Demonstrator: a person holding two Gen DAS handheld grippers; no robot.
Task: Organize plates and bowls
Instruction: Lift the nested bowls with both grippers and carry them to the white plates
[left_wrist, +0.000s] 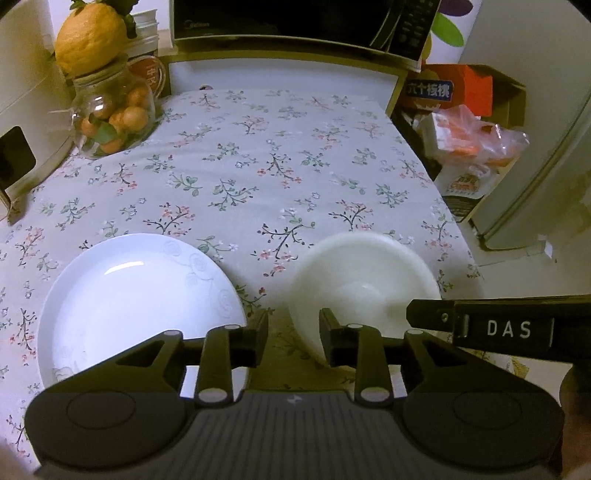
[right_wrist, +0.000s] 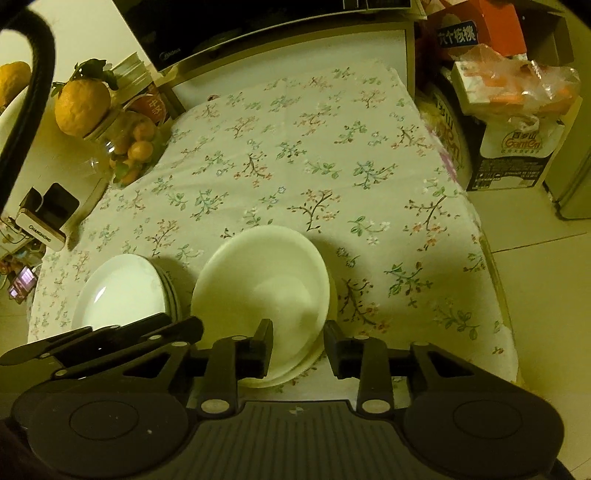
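Near the front edge of the tablecloth (left_wrist: 295, 155), stacked plates (left_wrist: 140, 295) sit beside stacked bowls (right_wrist: 262, 288); left gripper (left_wrist: 293, 332) is open, right gripper (right_wrist: 298, 345) straddles the bowls' rim, not gripping.

Each camera sits on a gripper and looks forward and down along its two fingers, close above the near edge of the table (left_wrist: 280, 155). Both views show the white plate (left_wrist: 133, 295) and the white bowl (right_wrist: 266, 280). The left view looks from further left.
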